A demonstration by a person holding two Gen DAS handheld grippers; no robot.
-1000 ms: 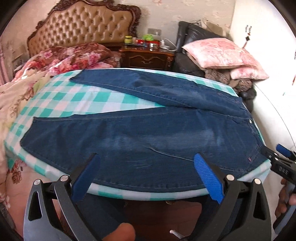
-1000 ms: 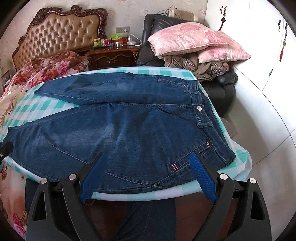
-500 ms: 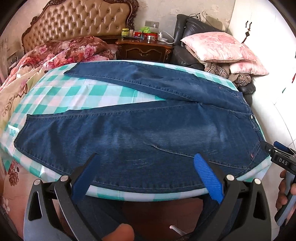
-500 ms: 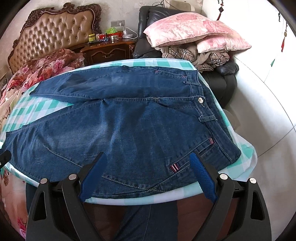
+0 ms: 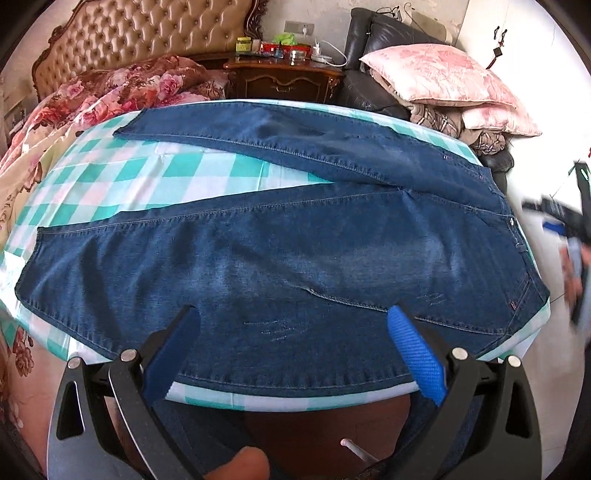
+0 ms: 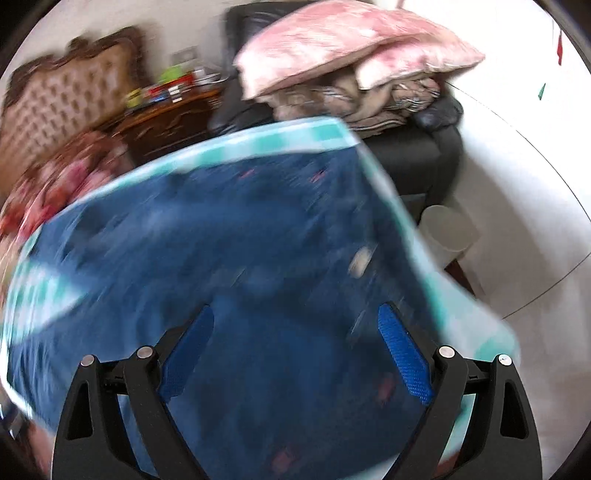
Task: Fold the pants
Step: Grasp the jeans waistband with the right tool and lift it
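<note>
Dark blue jeans (image 5: 280, 254) lie flat on a table under a green-and-white checked cloth (image 5: 147, 177), legs spread to the left, waistband (image 5: 517, 236) at the right. My left gripper (image 5: 295, 321) hovers open above the near leg's lower edge, with nothing between its blue pads. In the right wrist view, blurred by motion, my right gripper (image 6: 295, 325) stands open over the waist end of the jeans (image 6: 229, 266), gripping nothing. It also shows as a blurred shape, the right gripper (image 5: 565, 218), at the right edge of the left wrist view.
Behind the table are a bed with a floral quilt (image 5: 122, 92) and tufted headboard (image 5: 136, 33), a wooden nightstand (image 5: 284, 79), and a black chair piled with pink pillows (image 5: 439, 74). A pale bin (image 6: 448, 232) stands on the floor right of the table.
My right gripper swept quickly to the right and now sits over the waist end, its view blurred. My left gripper crept forward and down over the near leg. Both stayed open.
</note>
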